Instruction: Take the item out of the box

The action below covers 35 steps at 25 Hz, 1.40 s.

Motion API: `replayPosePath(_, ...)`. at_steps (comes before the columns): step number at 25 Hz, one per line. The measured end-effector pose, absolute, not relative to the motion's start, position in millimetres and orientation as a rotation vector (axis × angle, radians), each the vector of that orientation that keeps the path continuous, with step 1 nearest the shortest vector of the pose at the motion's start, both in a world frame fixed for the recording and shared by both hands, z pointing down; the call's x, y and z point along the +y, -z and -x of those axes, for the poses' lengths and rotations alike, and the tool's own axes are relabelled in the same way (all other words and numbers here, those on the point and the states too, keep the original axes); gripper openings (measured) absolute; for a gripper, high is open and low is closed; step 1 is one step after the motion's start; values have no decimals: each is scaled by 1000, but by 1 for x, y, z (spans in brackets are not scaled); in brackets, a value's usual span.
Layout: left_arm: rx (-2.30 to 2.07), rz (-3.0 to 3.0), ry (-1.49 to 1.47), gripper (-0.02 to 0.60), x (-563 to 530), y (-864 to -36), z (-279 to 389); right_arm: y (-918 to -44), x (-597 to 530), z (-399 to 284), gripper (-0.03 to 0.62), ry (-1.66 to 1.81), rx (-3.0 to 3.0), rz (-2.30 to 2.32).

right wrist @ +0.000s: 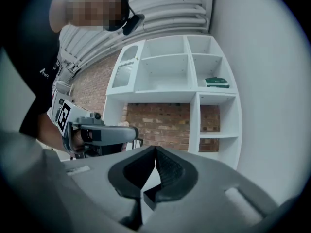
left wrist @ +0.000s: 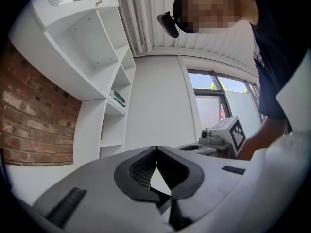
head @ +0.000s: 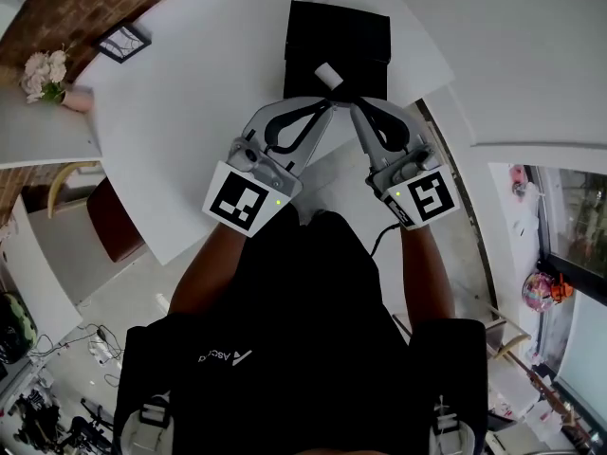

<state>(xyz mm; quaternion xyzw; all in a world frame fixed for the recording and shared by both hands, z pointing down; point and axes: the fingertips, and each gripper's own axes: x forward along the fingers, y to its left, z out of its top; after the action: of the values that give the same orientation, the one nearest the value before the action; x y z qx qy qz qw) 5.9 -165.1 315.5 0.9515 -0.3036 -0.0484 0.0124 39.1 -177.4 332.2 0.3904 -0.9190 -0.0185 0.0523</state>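
A black box [head: 338, 28] lies open on the white table [head: 190, 121], with a small white item [head: 329, 73] resting inside near its front. My left gripper [head: 328, 106] and right gripper [head: 351, 105] meet tip to tip just in front of the box, close to the white item. Both are shut with nothing between their jaws. The left gripper view shows its jaw tips [left wrist: 156, 148] touching, tilted up at the room; the right gripper view shows the same for its tips [right wrist: 155, 148]. Neither gripper view shows the box or the item.
A small dark picture frame [head: 121, 42] and a bunch of pale flowers [head: 43, 74] sit at the table's far left. A brown chair [head: 109, 221] stands by the left edge. White shelves [right wrist: 194, 86] on a brick wall show in the gripper views.
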Motion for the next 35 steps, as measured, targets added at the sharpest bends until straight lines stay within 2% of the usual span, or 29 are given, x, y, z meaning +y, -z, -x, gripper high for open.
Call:
replayPosePath(16,-1048,-2876,122,-2,-245,-365,-10,-471,-270,-41,142,-249,-2363,-865)
replayPosePath(26,-1072,-2834,104,-2,-258,-384,0,-546,-298,-35,198,-393,-2110,-721)
replayPosePath(35,-1076,-2807,85,-2,-259,-394,4,-584,-305,-40,206,-452,-1973,-666)
